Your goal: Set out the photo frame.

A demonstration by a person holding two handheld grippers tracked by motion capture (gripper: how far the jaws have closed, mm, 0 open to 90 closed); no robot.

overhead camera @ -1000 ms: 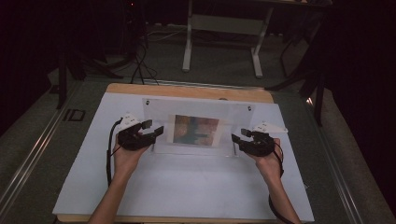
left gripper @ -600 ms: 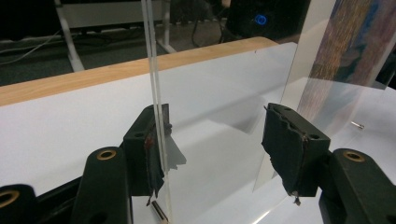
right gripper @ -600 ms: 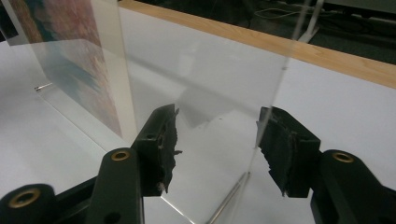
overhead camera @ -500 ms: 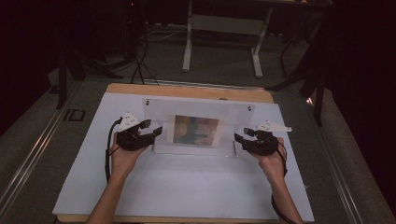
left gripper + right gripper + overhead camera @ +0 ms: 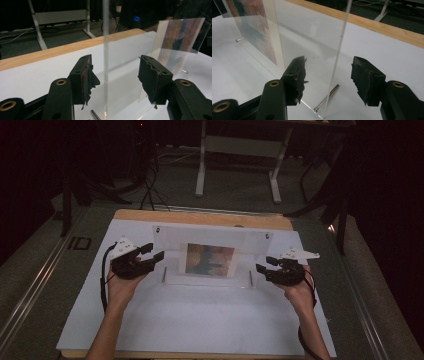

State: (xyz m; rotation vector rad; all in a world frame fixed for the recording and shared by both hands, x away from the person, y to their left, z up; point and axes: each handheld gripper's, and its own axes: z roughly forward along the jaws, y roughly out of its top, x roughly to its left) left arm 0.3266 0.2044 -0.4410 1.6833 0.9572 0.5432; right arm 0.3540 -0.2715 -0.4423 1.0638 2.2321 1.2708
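Grippers flank a clear acrylic picture frame (image 5: pixel 210 257) standing upright mid-table.

Left gripper (image 5: pixel 153 255) and right gripper (image 5: pixel 261 269) gape wide, straddling its side edges untouched; uneven closing could likely tip or twist the panel.

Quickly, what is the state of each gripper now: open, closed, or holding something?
Left gripper: open, jaws either side of the clear frame's edge.
Right gripper: open, likewise.

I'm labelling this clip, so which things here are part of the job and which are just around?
In use:
- clear acrylic picture frame holding a print
- left gripper and right gripper, open, each straddling a frame edge
- metal support pins

Just around:
- white table mat
- metal stand behind
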